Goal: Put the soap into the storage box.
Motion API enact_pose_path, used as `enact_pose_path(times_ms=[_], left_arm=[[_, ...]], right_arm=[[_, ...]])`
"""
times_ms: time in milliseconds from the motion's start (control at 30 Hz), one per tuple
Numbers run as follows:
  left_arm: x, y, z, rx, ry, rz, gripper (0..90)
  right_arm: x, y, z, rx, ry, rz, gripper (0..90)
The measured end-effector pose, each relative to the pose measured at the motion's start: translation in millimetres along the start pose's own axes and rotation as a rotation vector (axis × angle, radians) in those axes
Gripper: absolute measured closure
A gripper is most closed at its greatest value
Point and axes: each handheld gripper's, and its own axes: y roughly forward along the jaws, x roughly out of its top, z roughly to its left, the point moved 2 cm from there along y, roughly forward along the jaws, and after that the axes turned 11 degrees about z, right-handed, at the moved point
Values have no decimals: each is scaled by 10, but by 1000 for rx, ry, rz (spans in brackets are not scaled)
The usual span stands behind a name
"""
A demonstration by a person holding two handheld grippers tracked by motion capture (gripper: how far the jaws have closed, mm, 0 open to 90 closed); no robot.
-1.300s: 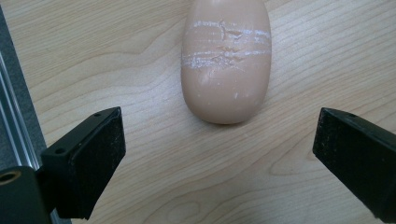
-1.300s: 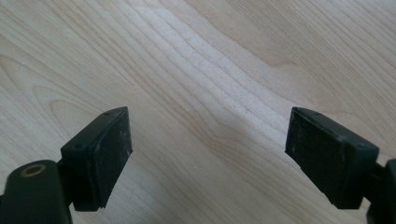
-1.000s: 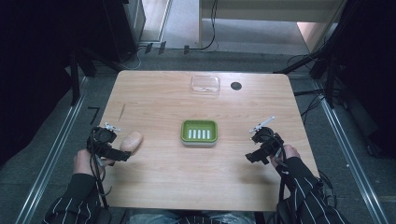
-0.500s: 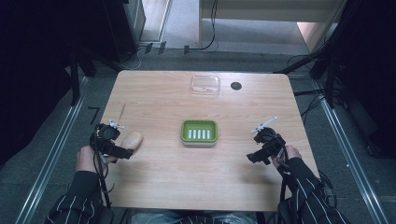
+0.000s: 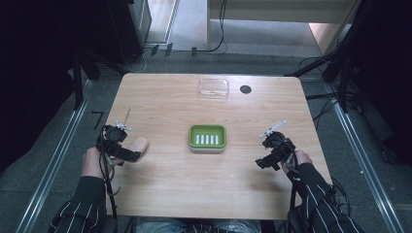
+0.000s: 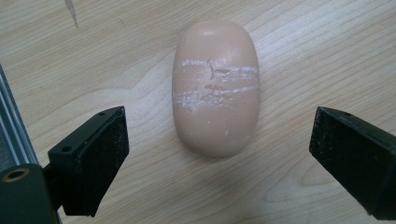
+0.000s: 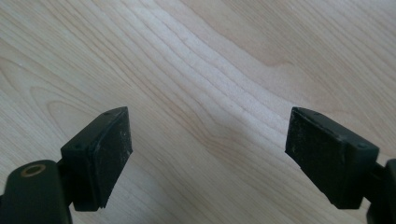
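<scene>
A peach-coloured oval soap bar (image 6: 215, 88) with white scuff marks lies flat on the wooden table (image 5: 165, 111), near its left edge (image 5: 140, 143). My left gripper (image 6: 219, 163) hovers over it, open, one black jaw on each side of the bar and neither touching it. In the high view that left gripper (image 5: 127, 151) sits just left of the soap. A green soap dish (image 5: 208, 137) with a ribbed white insert stands at the table's middle. My right gripper (image 5: 264, 162) is open above bare wood at the right (image 7: 208, 154), with nothing between its jaws.
A clear plastic lid or box (image 5: 214, 88) lies at the table's far edge, with a black round hole (image 5: 246, 89) beside it. Metal rails run along the floor on both sides of the table. Cables trail from both grippers.
My left gripper has shifted slightly down and right, closer over the soap. The right gripper has barely moved.
</scene>
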Motion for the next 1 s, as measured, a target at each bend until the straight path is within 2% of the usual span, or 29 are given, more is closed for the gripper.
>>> enact_pose_path(times_ms=[300,567,700,833,1000], left_arm=[[92,30,80,-9,-36,-2,56],[217,51,-6,-3,-4,9,56],[309,96,-62,-10,26,31,56],[356,125,-68,-4,28,43,61],[386,196,-41,-28,27,71,64]], right_arm=[[65,21,42,0,-12,4,154],[75,20,41,-2,-19,4,154],[80,16,48,0,-18,4,154],[93,27,45,2,-20,0,154],[95,22,60,0,-23,6,154]])
